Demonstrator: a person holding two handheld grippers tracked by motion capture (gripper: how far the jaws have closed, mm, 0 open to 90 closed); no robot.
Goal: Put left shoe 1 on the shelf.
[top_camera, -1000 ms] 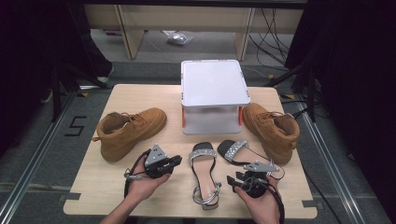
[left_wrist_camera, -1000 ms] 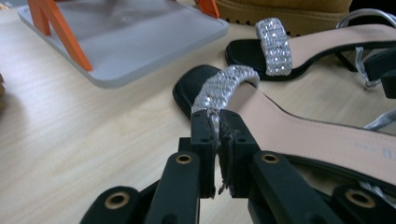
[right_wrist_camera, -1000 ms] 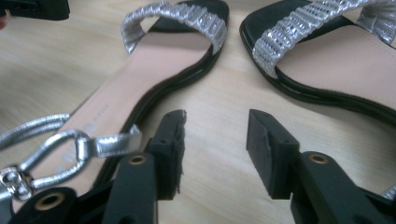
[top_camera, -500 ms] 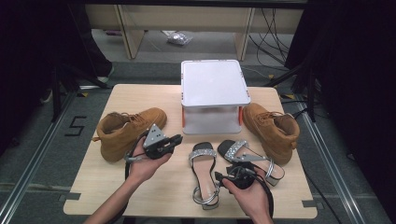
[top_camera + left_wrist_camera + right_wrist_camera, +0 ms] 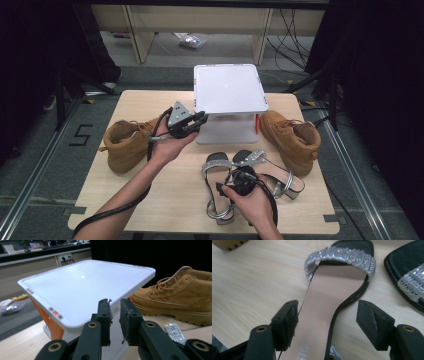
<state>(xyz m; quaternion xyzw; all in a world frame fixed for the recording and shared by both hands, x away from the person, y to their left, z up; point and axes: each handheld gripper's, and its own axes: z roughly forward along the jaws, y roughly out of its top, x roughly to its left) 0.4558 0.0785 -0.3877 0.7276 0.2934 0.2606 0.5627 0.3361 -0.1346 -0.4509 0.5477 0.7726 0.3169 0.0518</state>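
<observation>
Nearest, the right gripper [image 5: 328, 322] has just been spreading its jaws, which straddle the black sandal with a silver beaded strap [image 5: 332, 300] untouched on the pale wooden table [image 5: 170, 200]. Farther off, the left gripper [image 5: 115, 318], jaws just widened to a narrow empty gap, faces the white-lidded box [image 5: 82, 287]; beyond stands a tan suede boot [image 5: 180, 297].

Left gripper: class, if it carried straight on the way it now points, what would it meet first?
Probably the white box lid: the left gripper points at its near edge, though depth is hard to judge.
</observation>
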